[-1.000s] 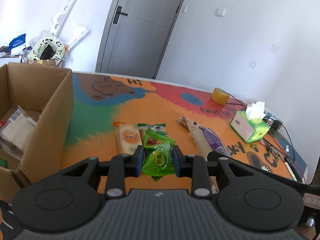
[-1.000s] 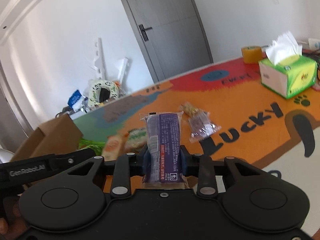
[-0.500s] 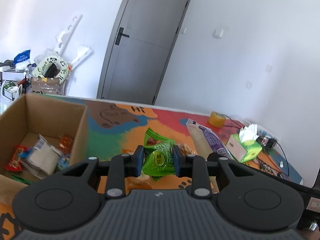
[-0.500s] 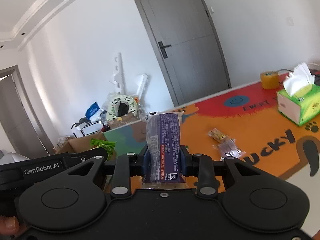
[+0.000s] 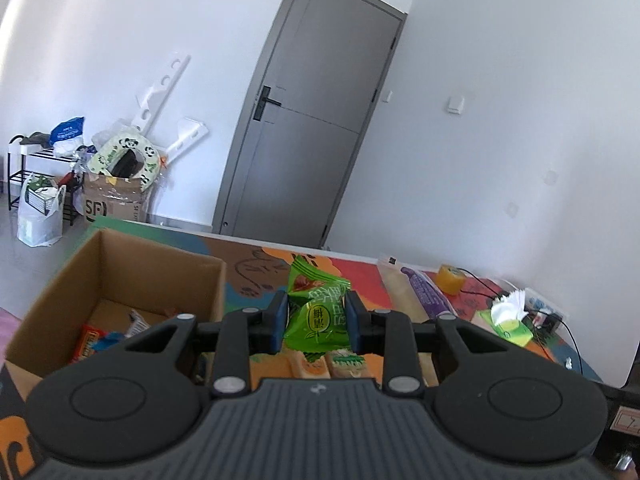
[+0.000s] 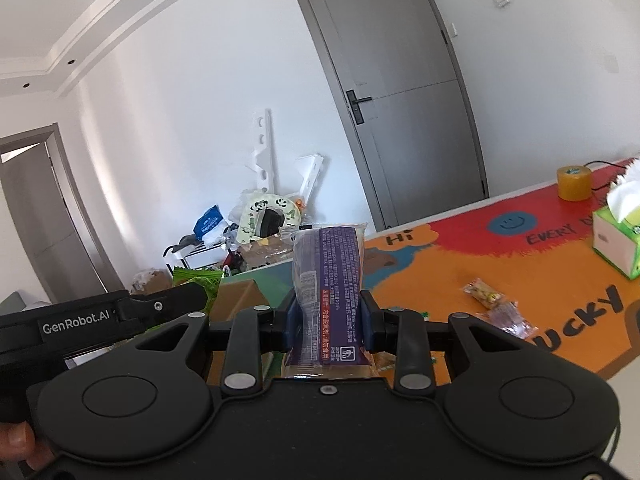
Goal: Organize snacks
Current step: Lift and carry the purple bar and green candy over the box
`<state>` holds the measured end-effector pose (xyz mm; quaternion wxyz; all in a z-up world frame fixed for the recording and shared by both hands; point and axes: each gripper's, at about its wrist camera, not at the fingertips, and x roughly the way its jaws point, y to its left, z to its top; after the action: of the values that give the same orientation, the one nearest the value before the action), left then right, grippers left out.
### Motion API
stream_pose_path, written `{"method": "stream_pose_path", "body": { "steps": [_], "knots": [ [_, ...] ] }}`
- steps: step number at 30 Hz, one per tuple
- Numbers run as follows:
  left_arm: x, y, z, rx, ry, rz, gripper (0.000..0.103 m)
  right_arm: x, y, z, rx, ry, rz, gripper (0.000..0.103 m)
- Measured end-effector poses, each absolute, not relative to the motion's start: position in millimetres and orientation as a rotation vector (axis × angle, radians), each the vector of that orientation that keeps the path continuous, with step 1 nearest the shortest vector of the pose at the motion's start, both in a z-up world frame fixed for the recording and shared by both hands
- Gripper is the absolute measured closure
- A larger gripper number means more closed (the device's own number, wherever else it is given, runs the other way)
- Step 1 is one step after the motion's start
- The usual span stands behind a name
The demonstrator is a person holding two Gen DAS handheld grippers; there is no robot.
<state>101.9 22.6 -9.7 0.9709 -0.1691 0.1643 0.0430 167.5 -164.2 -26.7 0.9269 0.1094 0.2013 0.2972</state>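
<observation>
The left claw (image 5: 316, 322) is pinching a crinkly green plastic snack packet (image 5: 318, 316) between its blue pads, holding it clear of the colourful printed surface (image 5: 404, 280), beside the open brown cardboard box (image 5: 120, 272) with wrapped snacks inside. The right claw (image 6: 328, 322) is gripping a tall purple plastic-wrapped snack pack (image 6: 328, 276) upright above the surface.

White walls (image 5: 500, 120) (grey door (image 5: 316, 120))
</observation>
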Motion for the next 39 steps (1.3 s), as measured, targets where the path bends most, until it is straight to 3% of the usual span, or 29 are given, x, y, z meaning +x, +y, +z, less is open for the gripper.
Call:
{"method": "stream_pose_path", "body": {
  "steps": [35,39],
  "knots": [
    [100,149,-46,-0.488,0.374,0.256,0.074,180,-34,-23,0.111,0.467,0.772,0.072],
    [97,158,-49,-0.504,0.391,0.267,0.069,179,-24,-25,0.096,0.485,0.781,0.072]
  ]
}}
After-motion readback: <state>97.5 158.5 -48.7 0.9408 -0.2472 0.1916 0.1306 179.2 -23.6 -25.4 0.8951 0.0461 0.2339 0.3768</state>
